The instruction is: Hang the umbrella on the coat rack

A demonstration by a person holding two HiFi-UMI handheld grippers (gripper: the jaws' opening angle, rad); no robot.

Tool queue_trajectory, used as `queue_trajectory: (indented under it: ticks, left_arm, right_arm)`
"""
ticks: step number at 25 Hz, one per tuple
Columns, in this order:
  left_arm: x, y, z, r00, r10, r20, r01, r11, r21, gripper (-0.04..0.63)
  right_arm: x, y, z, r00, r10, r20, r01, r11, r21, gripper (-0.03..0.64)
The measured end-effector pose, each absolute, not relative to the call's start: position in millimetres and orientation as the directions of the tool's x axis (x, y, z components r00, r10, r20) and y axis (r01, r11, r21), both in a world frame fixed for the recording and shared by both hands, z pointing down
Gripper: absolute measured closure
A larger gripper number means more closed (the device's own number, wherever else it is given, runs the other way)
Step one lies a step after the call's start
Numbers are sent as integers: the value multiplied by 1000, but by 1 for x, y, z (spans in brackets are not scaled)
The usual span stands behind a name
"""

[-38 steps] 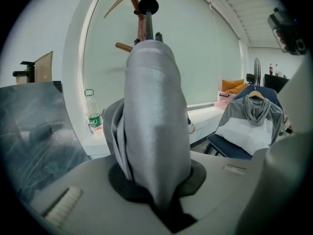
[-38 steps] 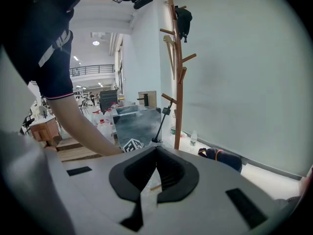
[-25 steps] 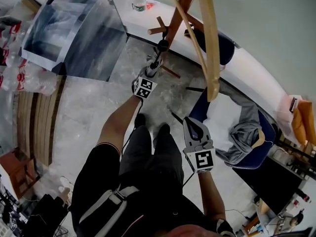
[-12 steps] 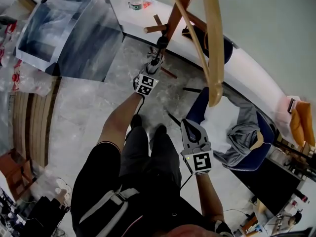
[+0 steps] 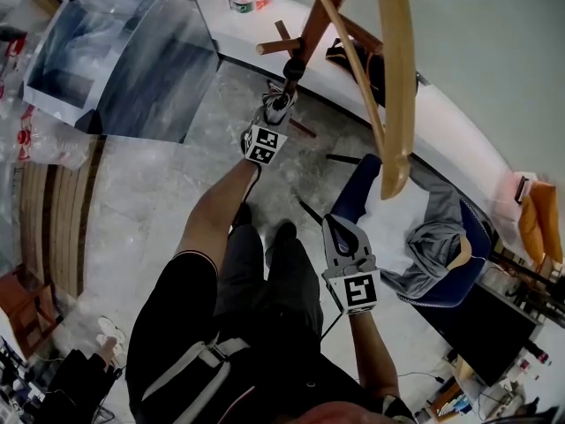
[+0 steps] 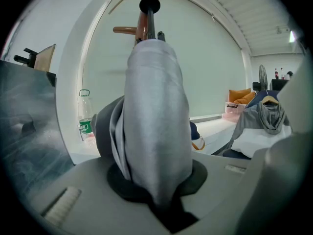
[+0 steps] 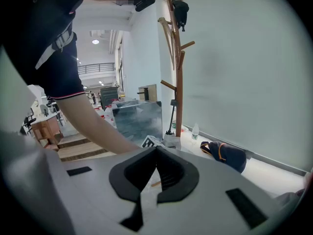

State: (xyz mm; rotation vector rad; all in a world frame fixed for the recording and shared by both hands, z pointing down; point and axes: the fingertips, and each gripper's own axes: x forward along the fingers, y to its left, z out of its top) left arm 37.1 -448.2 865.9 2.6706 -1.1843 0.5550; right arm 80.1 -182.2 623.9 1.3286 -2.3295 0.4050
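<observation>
Grey floor (image 5: pixel 150 210): blue chair (image 5: pixel 479 237). White ledge (image 5: pixel 450 122): bottle (image 5: pixel 238 3), dark bag (image 7: pixel 227 155).

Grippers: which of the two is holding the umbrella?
The left gripper, clamped on the folded grey umbrella; the right gripper is shut on nothing.

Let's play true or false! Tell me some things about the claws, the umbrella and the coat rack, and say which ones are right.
1. The left claw is squeezing a grey folded umbrella. True.
2. The right claw is holding a water bottle. False: it is shut with nothing in it.
3. The umbrella hangs on the wooden coat rack. False: it is in the left claw, not on a peg.
4. A grey hoodie is draped over a blue chair. True.
</observation>
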Motion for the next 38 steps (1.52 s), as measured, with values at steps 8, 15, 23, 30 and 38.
queue_trajectory:
  ticks: [8, 15, 23, 30, 38]
  left_arm:
    - [32, -450, 868, 599, -694, 398, -752, -659, -16, 505]
    - [30, -450, 866, 588, -705, 397, -761, -649, -25, 459]
    - [23, -448, 859, 580, -712, 395, -771, -637, -16, 257]
    - [15, -441, 853, 577, -715, 394, -785, -619, 26, 72]
    - [8, -431, 848, 584, -700, 411, -775, -631, 28, 6]
  right_arm:
    - [78, -183, 629, -453, -734, 506, -864, 502, -45, 614]
    - [79, -183, 630, -456, -732, 506, -863, 503, -50, 614]
    - [80, -181, 626, -456, -730, 509, -862, 504, -49, 614]
    - [83, -174, 623, -453, -728, 514, -863, 503, -48, 614]
    - [84, -168, 618, -456, -728, 512, -860, 509, -42, 614]
